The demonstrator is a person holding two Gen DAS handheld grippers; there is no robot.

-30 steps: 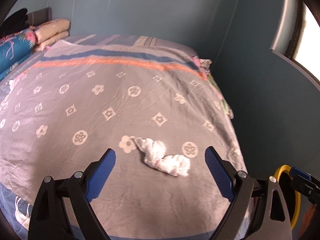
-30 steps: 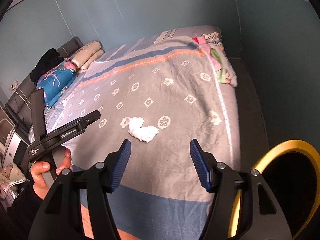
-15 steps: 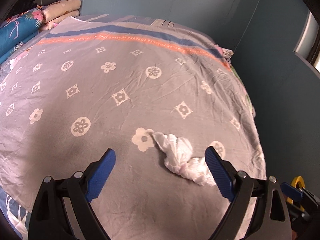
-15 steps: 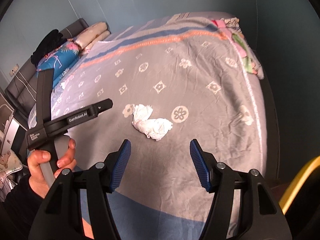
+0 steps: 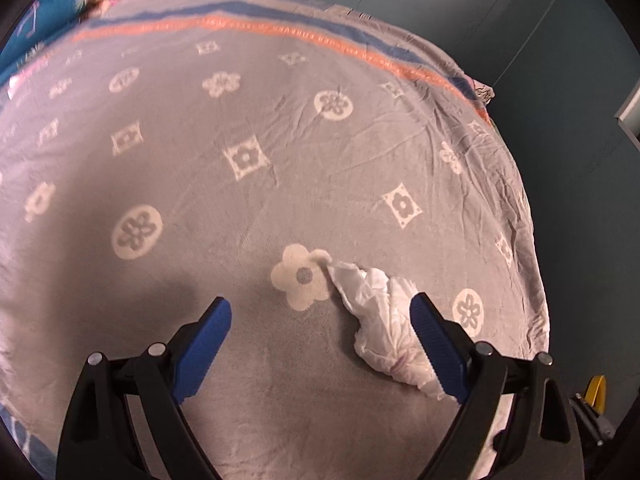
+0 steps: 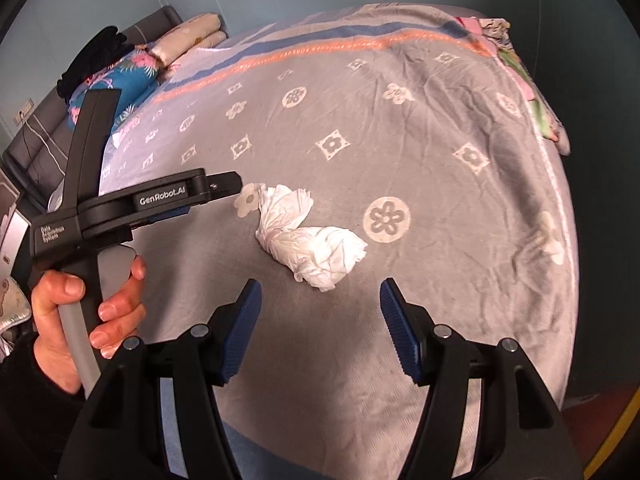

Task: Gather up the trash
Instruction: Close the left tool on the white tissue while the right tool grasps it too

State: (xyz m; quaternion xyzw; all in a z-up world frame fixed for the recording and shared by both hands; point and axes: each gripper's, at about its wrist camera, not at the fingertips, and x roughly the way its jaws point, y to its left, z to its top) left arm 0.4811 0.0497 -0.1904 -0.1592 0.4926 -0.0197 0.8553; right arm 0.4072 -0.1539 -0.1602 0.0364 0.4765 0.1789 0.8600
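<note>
Teal walls rise behind a bed whose grey bedspread [image 5: 280, 184] fills most of the left wrist view, patterned with pale flowers and diamonds and crossed near the top by an orange and blue stripe. At the upper left corner sit a blue floral pillow [image 5: 44, 20] and cream folded bedding. Low in the frame the left gripper [image 5: 320, 340] has its blue-padded fingers spread wide, holding nothing. A crumpled white tissue [image 5: 380, 320] lies on the bedspread right of centre, beside a pale flower print; its lower right end passes behind the right-hand finger, and whether they touch cannot be told. A sliver of yellow rim [image 5: 596, 390] shows at the lower right edge.

From the right wrist view, the same bedspread [image 6: 400, 128] stretches toward the upper half, with the blue floral pillow [image 6: 120, 76] and a black item at upper left. The tissue [image 6: 308, 236] lies in the middle of the frame, above and between the fingers of the right gripper [image 6: 320, 328], which are spread wide and clear of it. At left, a bare hand [image 6: 76, 316] grips the handle of the left gripper [image 6: 172, 200], whose tip reaches close to the tissue's upper end.
</note>
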